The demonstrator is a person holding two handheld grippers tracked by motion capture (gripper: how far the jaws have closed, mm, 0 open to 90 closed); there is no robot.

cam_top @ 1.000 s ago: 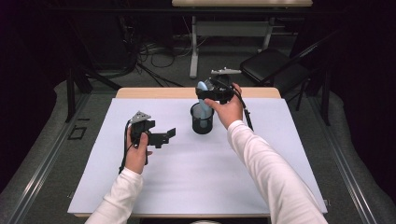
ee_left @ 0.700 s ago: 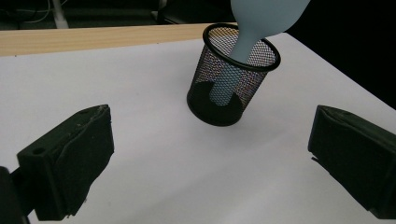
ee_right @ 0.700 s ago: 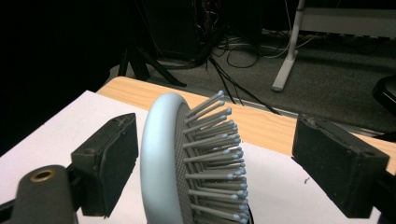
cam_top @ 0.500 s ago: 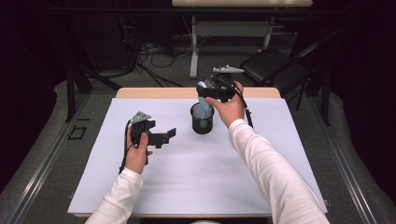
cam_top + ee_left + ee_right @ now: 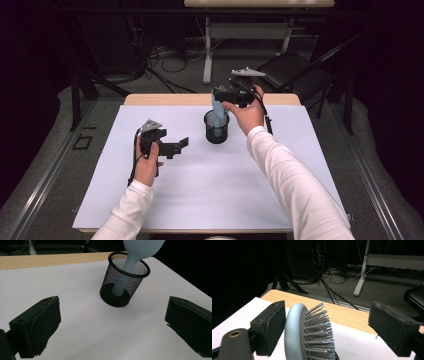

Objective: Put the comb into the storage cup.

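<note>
So there's one pale blue hairbrush (image 5: 130, 267) standing handle-down in one black mesh cup (image 5: 216, 127) on the white table (image 5: 210, 190). The right gripper (image 5: 325, 327) has its jaws spread around the brush head, not pinching it. The left gripper (image 5: 172, 146) just hovers wide open and empty.

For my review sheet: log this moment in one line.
hairbrush: handle down in mesh cup | right gripper: open around brush head | left gripper: open, idle

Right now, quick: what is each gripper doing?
Left gripper: open, empty.
Right gripper: open around the brush, whose handle stands in the cup; one pad seems to touch, no clamp.
</note>
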